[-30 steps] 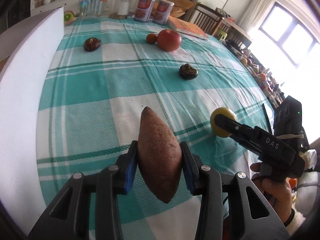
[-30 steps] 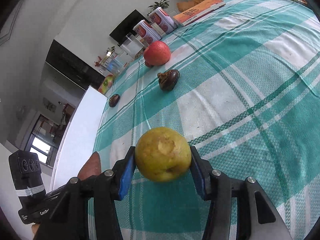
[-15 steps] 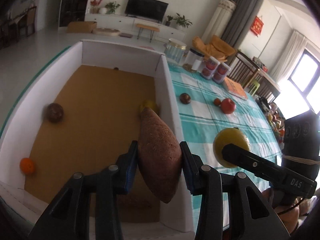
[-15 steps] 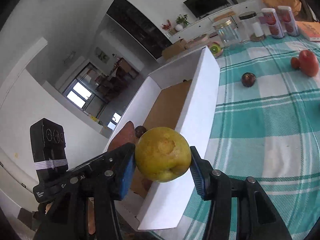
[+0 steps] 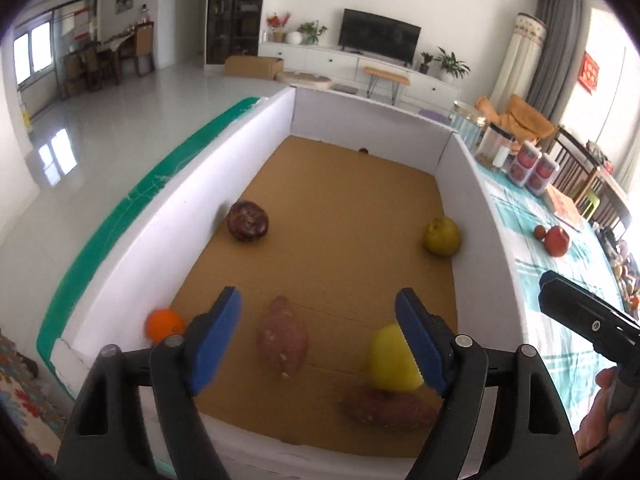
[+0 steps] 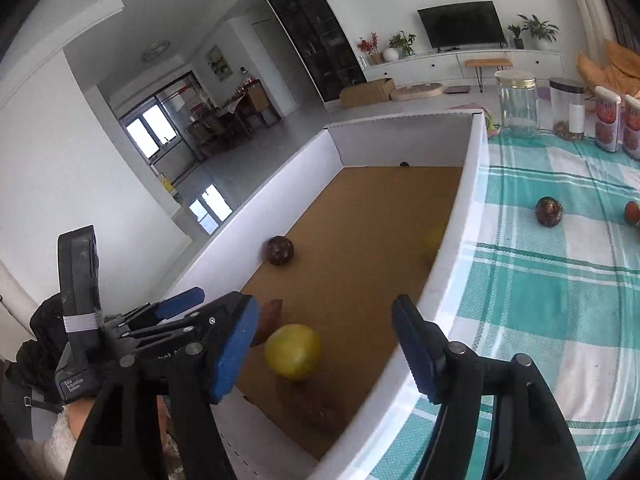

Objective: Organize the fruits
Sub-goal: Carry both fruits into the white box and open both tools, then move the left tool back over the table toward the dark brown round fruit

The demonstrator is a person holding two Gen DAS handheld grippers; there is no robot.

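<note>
Inside the white box (image 5: 476, 216), the sweet potato (image 5: 282, 338) and yellow fruit (image 6: 292, 351) sit loose; both grippers' fingers spread, empty. Out on the worktop (image 6: 560, 280), the red apple (image 5: 557, 241) looks firm and smooth, probably slippery, so grab its widest middle.

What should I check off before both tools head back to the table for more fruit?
1. Left tool open and empty: ok.
2. Right tool open and empty: ok.
3. Sweet potato inside the white box: ok, below the left tool; whether it has settled, cannot tell.
4. Yellow fruit inside the box: ok, though it looks blurred, so at rest: cannot tell.
5. Fruit left on the checked tablecloth: not ok, a dark fruit and a red fruit remain there.
6. Tools apart from each other: ok in the right wrist view, though close.
</note>
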